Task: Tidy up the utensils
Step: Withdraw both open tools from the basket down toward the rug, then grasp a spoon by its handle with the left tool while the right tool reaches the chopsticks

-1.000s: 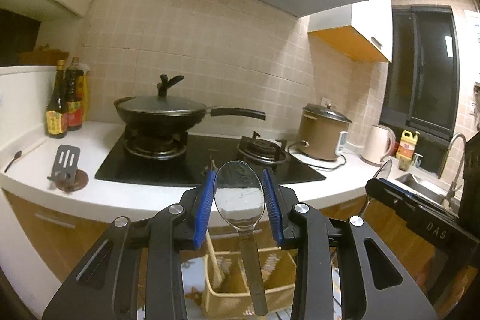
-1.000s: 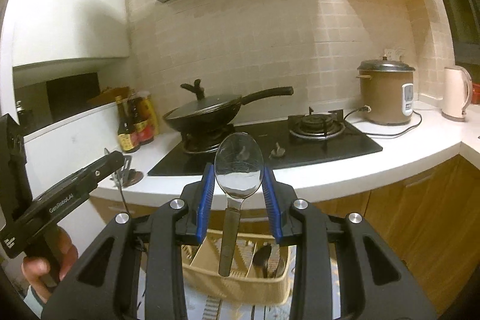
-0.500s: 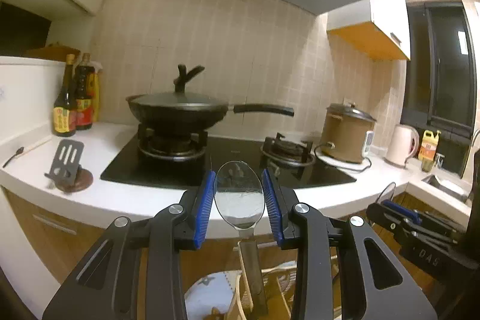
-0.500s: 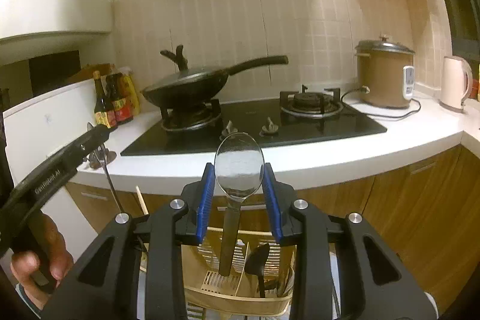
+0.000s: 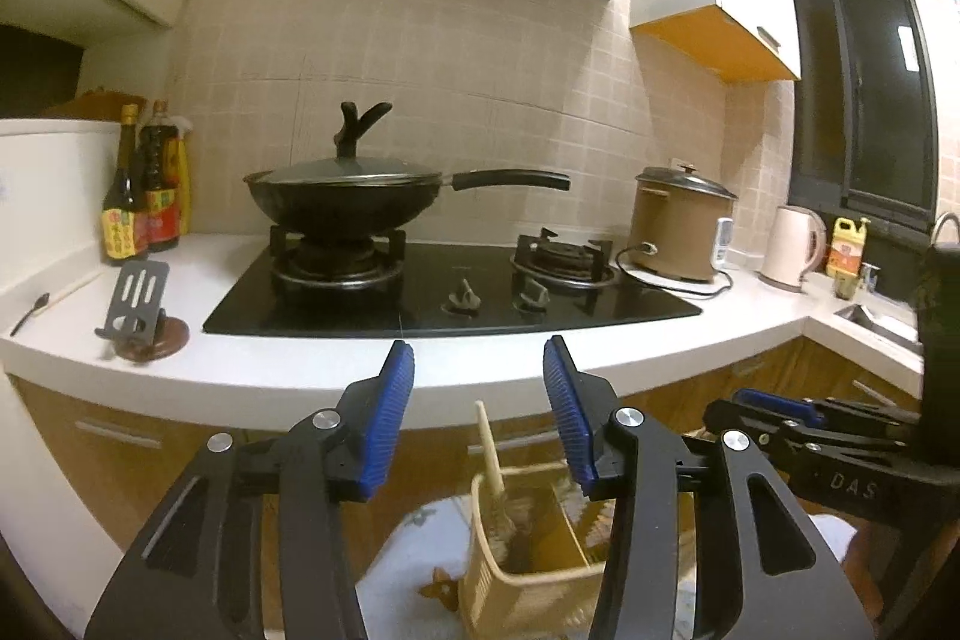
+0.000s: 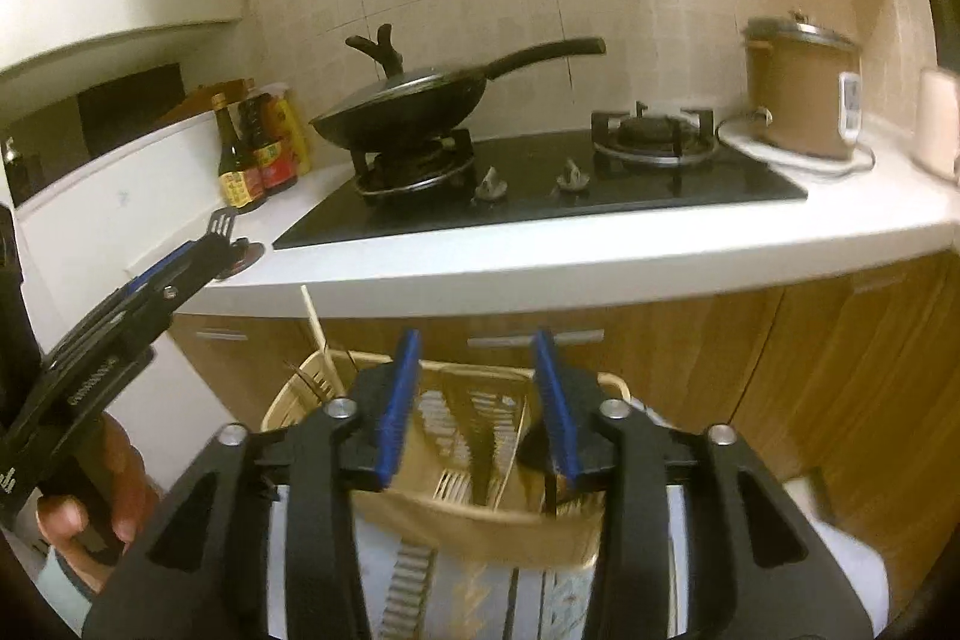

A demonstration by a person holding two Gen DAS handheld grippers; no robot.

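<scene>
From both wrist views we look from below the counter edge [image 5: 252,388] toward the hob [image 6: 540,184]; the right one tilts lower, close over the basket [image 6: 480,514]; both share the wok [image 5: 342,202].

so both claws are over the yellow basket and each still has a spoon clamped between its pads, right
Not quite: no spoon sits in either. The left claw in the left wrist view and the right claw in the right wrist view are empty, jaws opening, over the yellow basket.
</scene>
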